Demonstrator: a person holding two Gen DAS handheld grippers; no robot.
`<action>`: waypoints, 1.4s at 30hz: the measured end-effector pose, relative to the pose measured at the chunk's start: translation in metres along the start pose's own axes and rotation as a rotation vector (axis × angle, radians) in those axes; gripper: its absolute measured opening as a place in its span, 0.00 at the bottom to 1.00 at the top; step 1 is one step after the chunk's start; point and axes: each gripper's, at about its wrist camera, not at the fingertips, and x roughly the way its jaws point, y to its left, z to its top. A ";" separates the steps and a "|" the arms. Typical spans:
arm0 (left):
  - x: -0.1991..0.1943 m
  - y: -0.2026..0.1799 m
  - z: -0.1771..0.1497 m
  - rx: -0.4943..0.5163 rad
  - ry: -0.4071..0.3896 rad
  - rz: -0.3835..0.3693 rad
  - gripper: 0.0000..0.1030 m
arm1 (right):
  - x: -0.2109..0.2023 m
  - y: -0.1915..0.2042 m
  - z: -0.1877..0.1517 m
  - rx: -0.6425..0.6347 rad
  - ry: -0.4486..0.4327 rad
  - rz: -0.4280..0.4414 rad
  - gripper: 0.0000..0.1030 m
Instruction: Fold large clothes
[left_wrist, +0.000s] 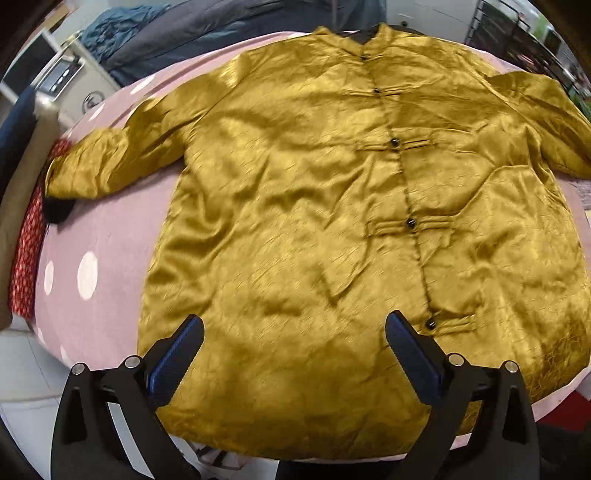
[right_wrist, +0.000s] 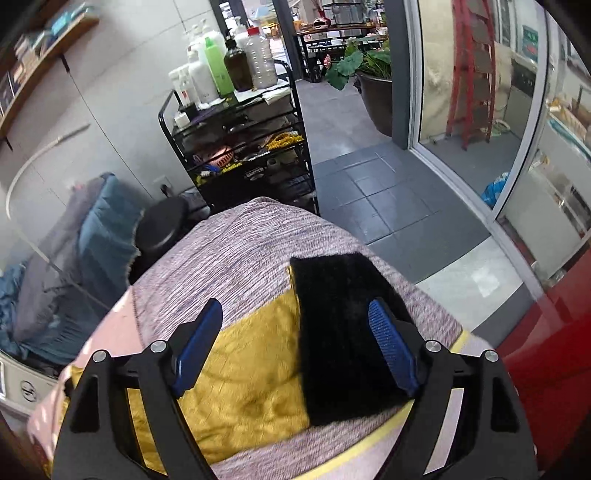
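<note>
A gold satin jacket lies spread front-up on a pink spotted cover, its collar toward 12 o'clock in the left wrist view and its hem toward 6 o'clock. A row of 5 small black buttons runs down the closed front, slightly toward 3 o'clock of the middle. One sleeve reaches out toward 9 o'clock and ends in a black cuff near the edge of the cover; the other sleeve runs off toward 3 o'clock. The left gripper hangs above the lower part of the jacket with its 2 blue-padded fingers spread wide, nothing between them. In the right wrist view the right gripper is likewise spread wide, poised over the end of a gold sleeve whose black furry cuff lies flat on a striped mauve cloth; the right-hand finger overlaps the cuff in the picture, but whether it touches the fabric cannot be told. Toward 12 o'clock beyond the cloth stands a black wire cart loaded with bottles, and toward 9 o'clock lies a heap of blue and grey bedding. A round black stool sits just past the cloth's far edge. Grey floor tiles stretch toward 2 o'clock, up to a glass door.
</note>
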 end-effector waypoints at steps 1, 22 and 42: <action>-0.001 -0.008 0.004 0.026 -0.007 -0.003 0.94 | -0.003 -0.003 -0.005 0.013 0.007 0.008 0.78; 0.012 -0.026 0.011 0.109 0.017 -0.017 0.94 | 0.054 -0.108 -0.080 0.624 0.105 0.320 0.69; 0.013 -0.014 0.012 0.050 0.026 -0.034 0.94 | -0.007 0.040 0.008 0.079 -0.067 0.182 0.24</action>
